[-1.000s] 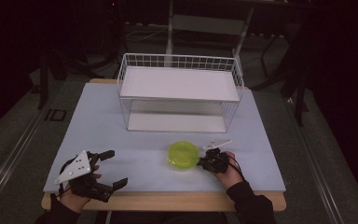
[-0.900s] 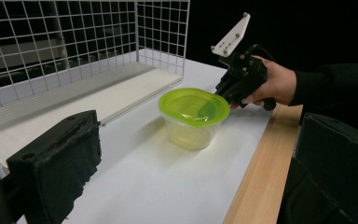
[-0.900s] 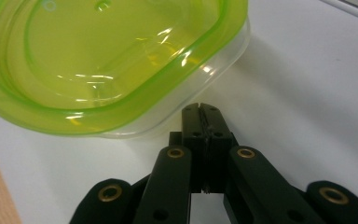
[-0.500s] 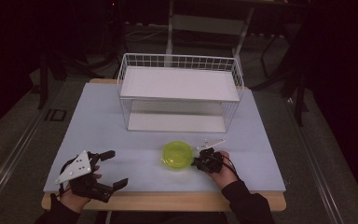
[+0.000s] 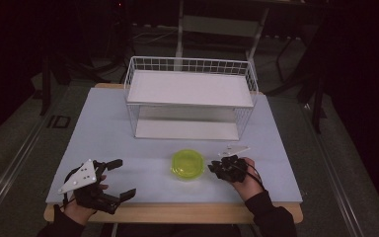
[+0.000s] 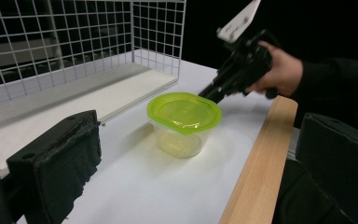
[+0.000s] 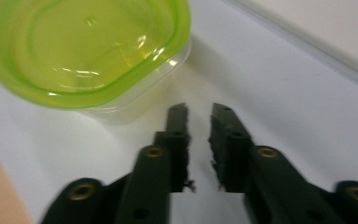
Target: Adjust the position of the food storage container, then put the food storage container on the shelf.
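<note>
A clear container with a lime-green lid (image 5: pixel 188 164) (image 6: pixel 182 119) (image 7: pixel 84 51) stands on the white table near its front edge. My right gripper (image 5: pixel 213 169) (image 7: pixel 199 112) sits just to the right of it, tips pointing at its side and a little apart from it. Its jaws have just been opening and now stand a narrow gap apart with nothing between them. From the left gripper view, the right gripper (image 6: pixel 212 91) reaches toward the lid's far rim. My left gripper (image 5: pixel 122 178) rests open at the front left, its pads (image 6: pixel 60 163) wide apart and bare.
A white wire basket shelf (image 5: pixel 190 89) (image 6: pixel 74 42) stands behind the container, at the table's middle back. The table's wooden front edge (image 5: pixel 177 213) (image 6: pixel 256 163) runs close to both hands. Dark floor surrounds the table.
My right gripper nudged left against the container half a second ago, then drew back slightly right. The container sits a touch further left. The left gripper has not moved.
</note>
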